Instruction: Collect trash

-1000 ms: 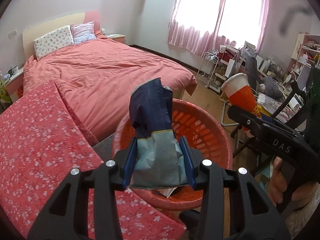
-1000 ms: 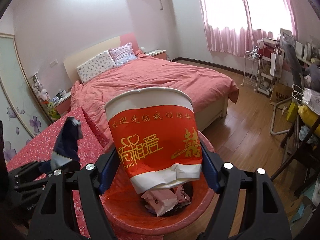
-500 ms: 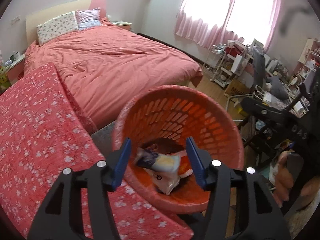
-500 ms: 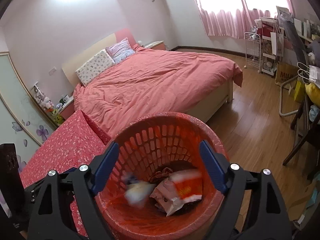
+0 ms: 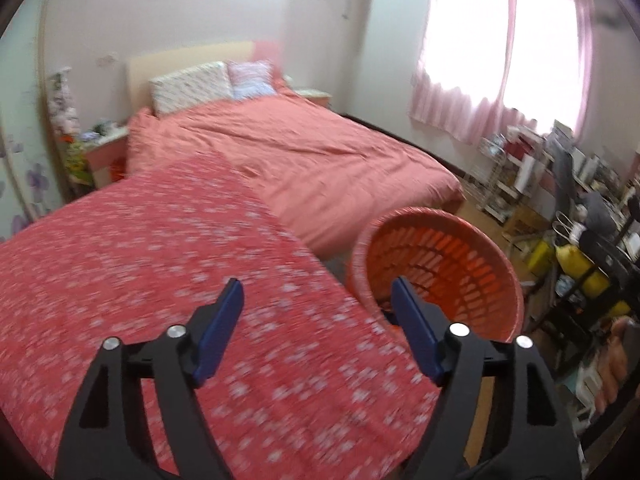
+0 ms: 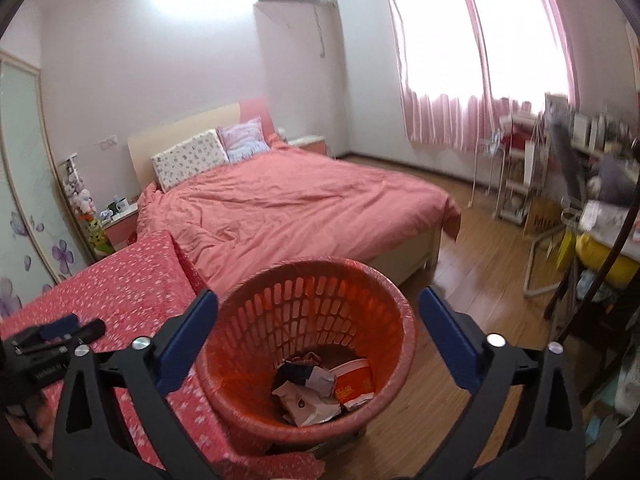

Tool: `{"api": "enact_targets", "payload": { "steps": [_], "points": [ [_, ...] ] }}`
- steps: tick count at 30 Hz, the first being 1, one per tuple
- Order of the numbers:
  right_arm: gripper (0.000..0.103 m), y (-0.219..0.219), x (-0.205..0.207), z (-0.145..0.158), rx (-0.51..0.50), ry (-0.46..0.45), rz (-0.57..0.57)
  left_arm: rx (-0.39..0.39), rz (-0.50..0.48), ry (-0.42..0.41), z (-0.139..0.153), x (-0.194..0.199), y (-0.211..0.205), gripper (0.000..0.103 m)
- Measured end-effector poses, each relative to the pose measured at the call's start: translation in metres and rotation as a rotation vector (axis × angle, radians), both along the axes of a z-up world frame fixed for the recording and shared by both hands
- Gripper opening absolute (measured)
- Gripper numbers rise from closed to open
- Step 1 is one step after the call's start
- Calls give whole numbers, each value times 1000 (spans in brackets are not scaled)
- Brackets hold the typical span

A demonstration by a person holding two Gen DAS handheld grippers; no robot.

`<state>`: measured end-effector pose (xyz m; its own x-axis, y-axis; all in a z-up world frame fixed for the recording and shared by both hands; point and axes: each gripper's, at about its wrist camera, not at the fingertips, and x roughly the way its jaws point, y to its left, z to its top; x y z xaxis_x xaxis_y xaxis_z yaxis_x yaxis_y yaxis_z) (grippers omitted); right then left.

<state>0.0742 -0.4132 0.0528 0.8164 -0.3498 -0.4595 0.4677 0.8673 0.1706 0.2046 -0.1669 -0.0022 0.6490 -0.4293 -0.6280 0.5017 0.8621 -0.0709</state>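
Left gripper [image 5: 316, 312]: blue pads apart and opening, nothing between them; it hangs over the floral red cloth [image 5: 168, 280], which shows bare in this blurred view. Right gripper [image 6: 318, 330]: jaws opening and very wide, nothing held; seen past them, well below, stands the orange basket [image 6: 244, 376], so the jaws frame it without touching it. Basket: slatted plastic, upright on the wood floor [image 6: 472, 280], just beside the cloth-covered surface and near the foot of the bed [image 6: 304, 208]. Contents, task items: a red and white paper cup [image 6: 354, 380] lying on its side, a dark blue wrapper [image 6: 296, 374], and pale crumpled wrappers [image 6: 306, 402], all at the bottom. Status, as judged: both hands are empty and the trash seen is already in the basket, so this drop looks complete. Outstanding: no loose trash is visible on the cloth or the bed; the cluttered desk and shelves [image 6: 560, 184] at the right are too blurred to tell whether more waits there. If more exists, the remaining work is another search and pick-up.
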Motion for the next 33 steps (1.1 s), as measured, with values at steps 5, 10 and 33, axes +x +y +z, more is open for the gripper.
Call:
{"api": "enact_targets", "payload": {
  "steps": [5, 10, 33],
  "points": [
    [101, 39, -25, 8, -115, 0, -37, 7, 141, -89, 17, -45, 50, 95],
    [101, 73, -49, 8, -183, -5, -88, 36, 263, -123, 19, -86, 87, 99],
    [101, 122, -84, -16, -146, 68, -62, 20, 483, -180, 1, -190, 148, 99]
  ]
}}
